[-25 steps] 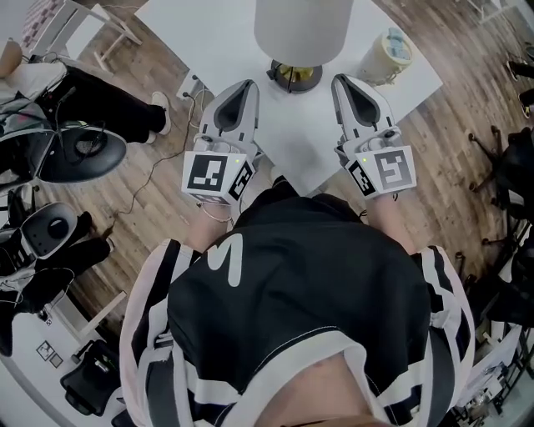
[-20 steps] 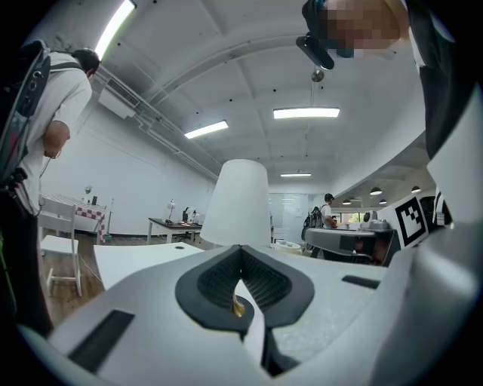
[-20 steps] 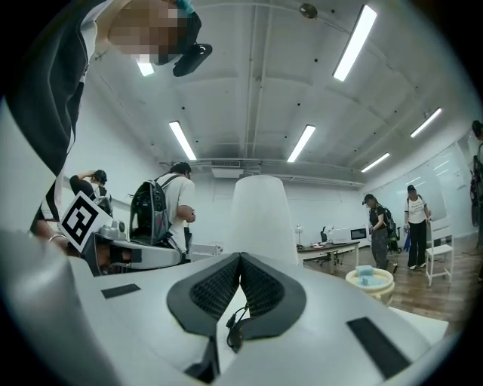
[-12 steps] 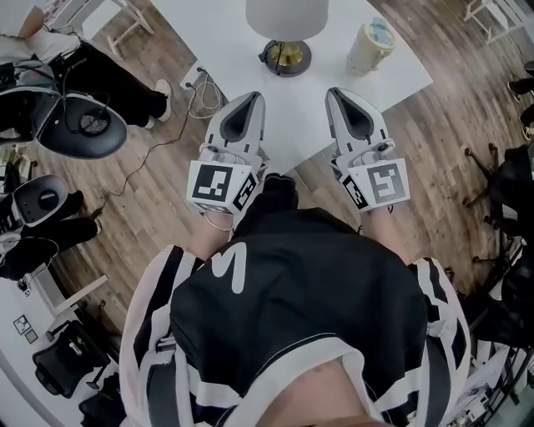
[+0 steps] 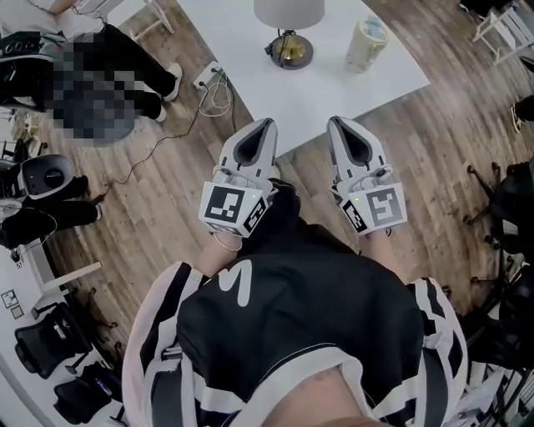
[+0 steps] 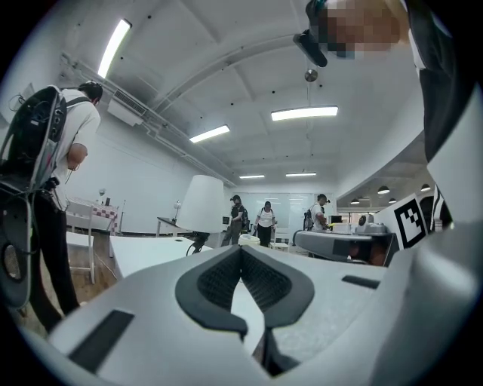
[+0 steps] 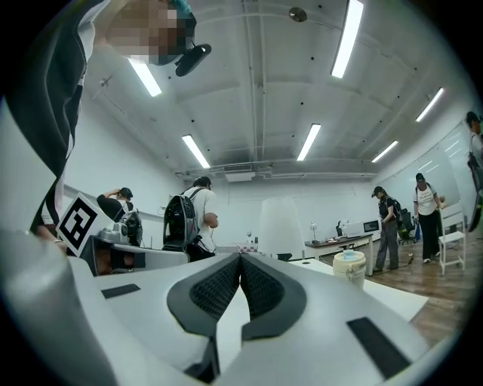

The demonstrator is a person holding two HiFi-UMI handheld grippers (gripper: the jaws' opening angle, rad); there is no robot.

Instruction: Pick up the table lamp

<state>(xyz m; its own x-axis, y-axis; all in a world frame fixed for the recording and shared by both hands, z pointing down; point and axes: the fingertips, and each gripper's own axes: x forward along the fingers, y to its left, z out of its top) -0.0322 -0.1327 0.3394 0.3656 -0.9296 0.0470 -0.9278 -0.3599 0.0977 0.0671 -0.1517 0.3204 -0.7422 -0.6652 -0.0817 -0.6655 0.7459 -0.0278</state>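
Both grippers had drawn back from the table since the earlier frames, so the lamp sat farther ahead of them than before. Left gripper (image 5: 267,125): jaws pressed together, nothing between the pads. Right gripper (image 5: 338,123): jaws likewise pressed together, empty. Both pointed level, side by side, tips just short of the near edge of the white table (image 5: 317,96), with wooden floor beneath them. Table lamp (image 5: 289,12): upright on the table, well ahead of the jaws and roughly between their two lines, touched by neither. Description: pale tapering shade, brass-coloured fitting at the foot, dark round base. White lidded container (image 5: 365,46): ahead of the right jaws, just beside the lamp. Power strip (image 5: 209,79) with cables: on the floor ahead of the left jaws. Task status, as judged: not begun; approach, opening of the jaws, grip and lift all remained.
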